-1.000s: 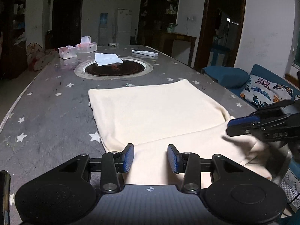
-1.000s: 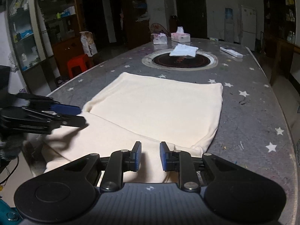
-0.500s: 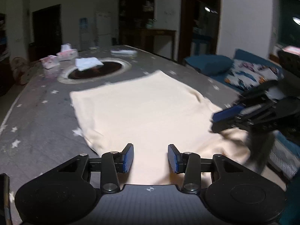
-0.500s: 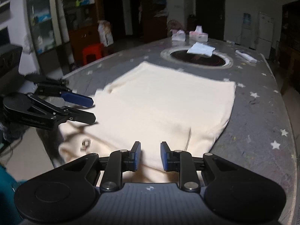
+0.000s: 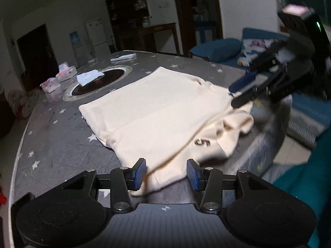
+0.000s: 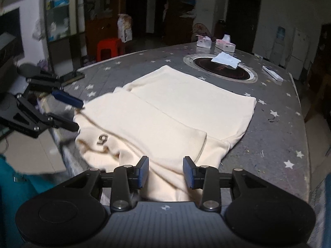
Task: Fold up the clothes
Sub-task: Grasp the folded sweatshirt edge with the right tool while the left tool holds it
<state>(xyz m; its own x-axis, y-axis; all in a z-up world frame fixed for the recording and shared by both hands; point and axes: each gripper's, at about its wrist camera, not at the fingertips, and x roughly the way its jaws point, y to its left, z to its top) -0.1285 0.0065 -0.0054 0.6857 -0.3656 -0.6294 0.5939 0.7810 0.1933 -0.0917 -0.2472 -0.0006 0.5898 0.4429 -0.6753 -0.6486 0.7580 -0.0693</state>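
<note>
A cream garment [image 5: 161,111] lies spread on the grey star-patterned table [image 5: 58,140]. Its near edge is bunched and droops over the table edge, showing a dark number mark [image 5: 201,142]. My left gripper [image 5: 166,173] is open, with the garment's near hem lying loose between its fingers. In the right wrist view the garment [image 6: 175,111] shows a folded band across its near half. My right gripper [image 6: 166,172] is open over the near hem. Each gripper shows in the other's view, open at the cloth's side edge: the right gripper [image 5: 246,88] and the left gripper [image 6: 66,111].
A round dark inset [image 6: 221,69] with a white cloth [image 6: 226,59] on it sits mid-table. Tissue boxes [image 6: 225,44] and a white box [image 6: 273,75] lie beyond. A phone [image 6: 72,76] lies near the left rim. A blue sofa [image 5: 217,49] stands to the right.
The near part of the garment has gone from flat to bunched, and the number mark now shows. Both grippers swung outward to the sides. The right gripper's fingers spread wider.
</note>
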